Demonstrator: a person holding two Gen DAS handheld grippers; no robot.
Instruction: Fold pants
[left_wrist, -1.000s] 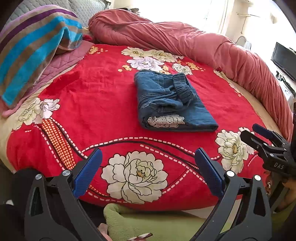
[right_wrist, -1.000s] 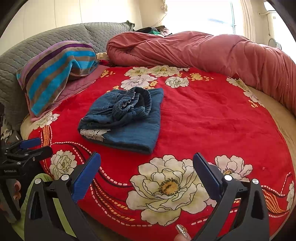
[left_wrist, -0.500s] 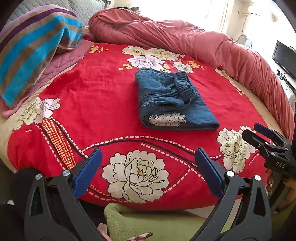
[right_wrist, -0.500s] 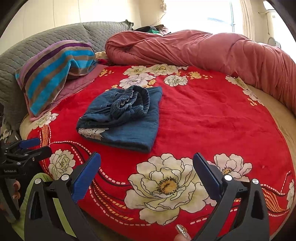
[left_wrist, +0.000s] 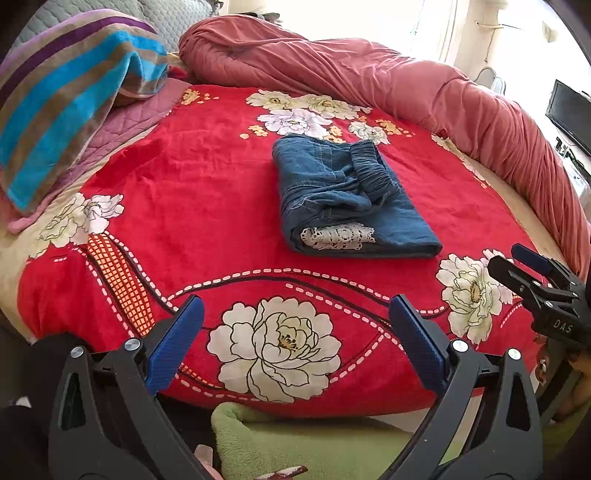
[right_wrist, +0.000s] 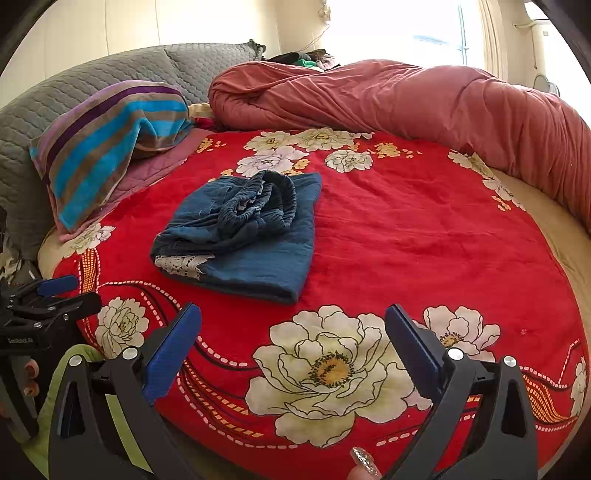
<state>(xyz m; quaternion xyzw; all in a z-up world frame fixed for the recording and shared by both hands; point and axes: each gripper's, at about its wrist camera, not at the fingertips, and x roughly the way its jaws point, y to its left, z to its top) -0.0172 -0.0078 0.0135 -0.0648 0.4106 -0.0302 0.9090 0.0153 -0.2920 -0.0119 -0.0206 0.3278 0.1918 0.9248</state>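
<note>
Pants (left_wrist: 347, 199): blue denim, lying folded into a compact rectangular bundle on the red floral bed cover (left_wrist: 192, 206), roughly centre of bed. Elastic waistband bunched on top toward 12 o'clock; white lace trim showing at the near fold edge, about 6 o'clock of the bundle.

Left hand-held gripper (left_wrist: 293, 343): jaws spread wide, holding nothing, hanging at the near bed edge, well apart from the pants. Right hand-held gripper (right_wrist: 291, 350): likewise wide open and empty, near edge.

Striped blanket (left_wrist: 70, 99) at 10 o'clock, pink duvet (left_wrist: 369, 77) along 12–3 o'clock; neither touches the pants.

Judgement: folding appears essentially complete. Waistband sits slightly lumpy; at most a tidy-up remains.
</note>
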